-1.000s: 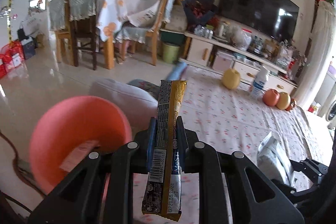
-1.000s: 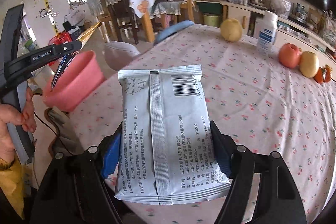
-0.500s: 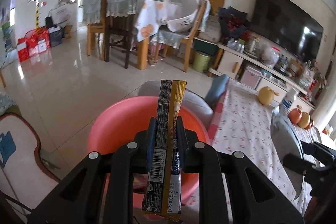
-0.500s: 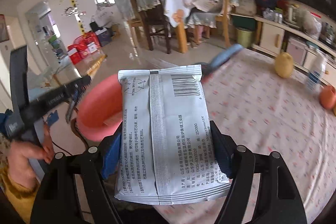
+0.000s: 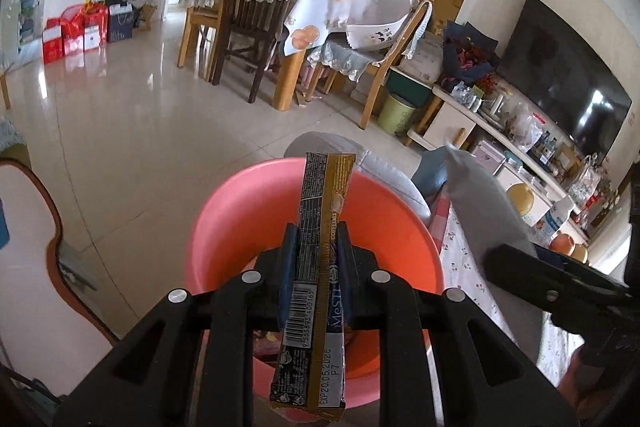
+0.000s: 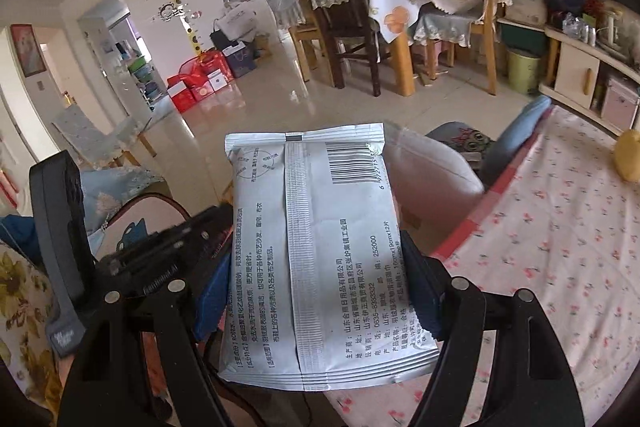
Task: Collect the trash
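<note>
Right, biggest first: the floral tablecloth table point(image 6: 560, 227) fills the right side of the right wrist view, w/ a yellow fruit point(image 6: 629, 159) sitting at its far edge. In the left wrist view only a strip of that cloth shows, right of the pink basin point(image 5: 248, 223).

The basin is round, coral-pink, open side up, directly below and ahead of the left gripper point(image 5: 314, 239); some small bits lie in its bottom, too hidden to tell what. A grey cushioned seat point(image 5: 384, 171) sits just behind the basin rim.

Next, the silver wipes packet point(image 6: 316, 247): flat, upright, back seam and barcode facing the cam, printed text running sideways. The right gripper point(image 6: 316, 267) is pinching it, blue pads pressed on its left and right edges, the packet's top well clear of the fingers. In the left wrist view the same packet shows as a grey slab near the right, beside the basin.

Smallest: the coffee stick sachet point(image 5: 316, 267), gold and black, narrow, standing upright. Left gripper pinches it approx mid-length, jaws nearly together around it; top end sticks up over the basin's interior, bottom end w/ barcode and expiry print hangs toward the cam.
</note>
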Tool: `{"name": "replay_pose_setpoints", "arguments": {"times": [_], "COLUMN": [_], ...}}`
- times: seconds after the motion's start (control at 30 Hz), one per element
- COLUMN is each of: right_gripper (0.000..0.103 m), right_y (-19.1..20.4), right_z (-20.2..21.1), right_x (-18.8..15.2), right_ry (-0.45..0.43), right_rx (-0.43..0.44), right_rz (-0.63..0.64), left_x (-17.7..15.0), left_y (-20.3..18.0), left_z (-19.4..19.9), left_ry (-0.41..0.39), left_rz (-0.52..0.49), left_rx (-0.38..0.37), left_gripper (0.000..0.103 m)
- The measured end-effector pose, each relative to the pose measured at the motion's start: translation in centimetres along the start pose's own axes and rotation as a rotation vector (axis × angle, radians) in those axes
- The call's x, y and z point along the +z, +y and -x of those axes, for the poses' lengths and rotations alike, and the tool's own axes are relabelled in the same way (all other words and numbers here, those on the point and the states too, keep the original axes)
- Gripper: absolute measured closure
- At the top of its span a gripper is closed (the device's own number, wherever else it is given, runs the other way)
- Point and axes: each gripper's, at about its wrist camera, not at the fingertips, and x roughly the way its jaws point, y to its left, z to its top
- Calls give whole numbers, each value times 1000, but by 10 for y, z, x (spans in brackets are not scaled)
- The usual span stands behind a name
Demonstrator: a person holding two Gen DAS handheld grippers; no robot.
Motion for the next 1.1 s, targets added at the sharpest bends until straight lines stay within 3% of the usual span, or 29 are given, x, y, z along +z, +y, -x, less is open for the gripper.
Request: {"name": "replay_pose_setpoints", "arguments": {"times": [0.1, 0.23, 0.5, 0.77, 1.1], "right_gripper": [22, 15, 14, 13, 12], "right_y": [-1, -14, -36, -49, -62], "right_z": [-18, -15, 17, 49, 94], "right_x": [4, 2, -18, -41, -64], "right_ry": [7, -24, -73, -100, -149], "right_rx": [6, 53, -43, -173, -280], "right_rz": [-27, -109, -147, -114, -93], "left_x": [-3, -9, -11, -9, -10], "left_y": [2, 4, -5, -28, -79], "left_z": [-11, -20, -8, 11, 43], "left_ry": [23, 53, 2, -43, -131], "left_rz": [13, 28, -30, -95, -187], "left_rx": [-1, 3, 47, 88, 40], "left_gripper": [78, 48, 20, 10, 4]}}
